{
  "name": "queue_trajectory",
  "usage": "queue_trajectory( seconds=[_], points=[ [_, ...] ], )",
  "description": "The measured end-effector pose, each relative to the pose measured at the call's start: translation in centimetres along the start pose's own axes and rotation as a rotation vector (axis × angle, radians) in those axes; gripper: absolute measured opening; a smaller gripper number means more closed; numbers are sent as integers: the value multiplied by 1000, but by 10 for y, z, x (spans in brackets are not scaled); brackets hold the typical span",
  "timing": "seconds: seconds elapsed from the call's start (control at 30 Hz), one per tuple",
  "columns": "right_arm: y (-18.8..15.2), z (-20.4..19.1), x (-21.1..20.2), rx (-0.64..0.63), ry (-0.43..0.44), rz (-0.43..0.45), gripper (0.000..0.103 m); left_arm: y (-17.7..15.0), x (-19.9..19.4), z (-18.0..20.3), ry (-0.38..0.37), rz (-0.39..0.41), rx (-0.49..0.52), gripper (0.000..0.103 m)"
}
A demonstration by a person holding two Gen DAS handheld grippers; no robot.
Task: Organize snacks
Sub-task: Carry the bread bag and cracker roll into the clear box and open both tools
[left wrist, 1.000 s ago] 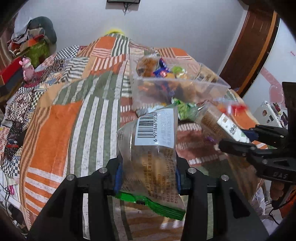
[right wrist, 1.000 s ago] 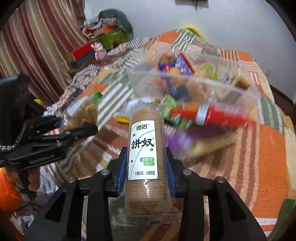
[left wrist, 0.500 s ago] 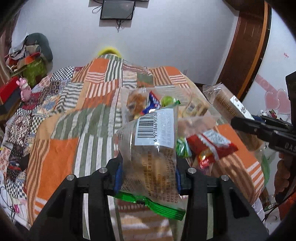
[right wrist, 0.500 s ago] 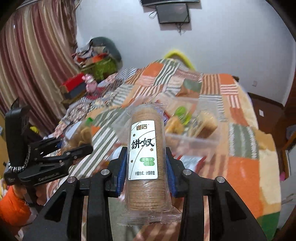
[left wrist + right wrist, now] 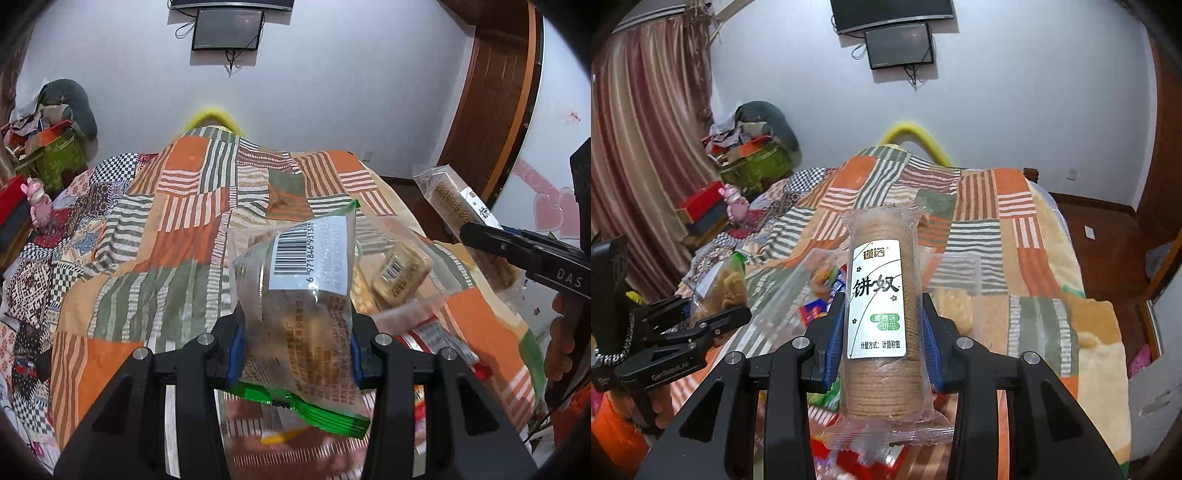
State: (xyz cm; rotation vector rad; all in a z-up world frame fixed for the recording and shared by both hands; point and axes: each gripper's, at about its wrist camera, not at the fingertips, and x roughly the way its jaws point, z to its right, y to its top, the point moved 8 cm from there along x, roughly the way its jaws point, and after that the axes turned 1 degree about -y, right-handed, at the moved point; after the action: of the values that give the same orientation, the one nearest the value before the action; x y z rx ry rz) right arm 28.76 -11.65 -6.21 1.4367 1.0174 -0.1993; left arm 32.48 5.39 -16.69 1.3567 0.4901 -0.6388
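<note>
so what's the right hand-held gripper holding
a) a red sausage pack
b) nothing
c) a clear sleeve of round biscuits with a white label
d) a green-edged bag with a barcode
c: in the right wrist view the right hand-held gripper is shut on the biscuit sleeve, its white label facing the camera; the barcode bag is in the left hand-held gripper.

Patchwork quilt (image 5: pixel 155 266), wall screen (image 5: pixel 900 45), striped curtain (image 5: pixel 646 147).
</note>
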Motion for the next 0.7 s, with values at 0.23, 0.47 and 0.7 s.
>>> queue_trajectory(
  seconds=[0.23,0.47,0.7],
  points=[
    [3,11,35,13,-18,-48,34,11,38,-9,5,-30,-29,43],
    [0,15,63,-1,-32,-108,34,12,66,-16,5,-58,-43,43],
    [-8,16,76,-11,-28,-157,34,14,77,-14,14,-57,-30,44]
  ],
)
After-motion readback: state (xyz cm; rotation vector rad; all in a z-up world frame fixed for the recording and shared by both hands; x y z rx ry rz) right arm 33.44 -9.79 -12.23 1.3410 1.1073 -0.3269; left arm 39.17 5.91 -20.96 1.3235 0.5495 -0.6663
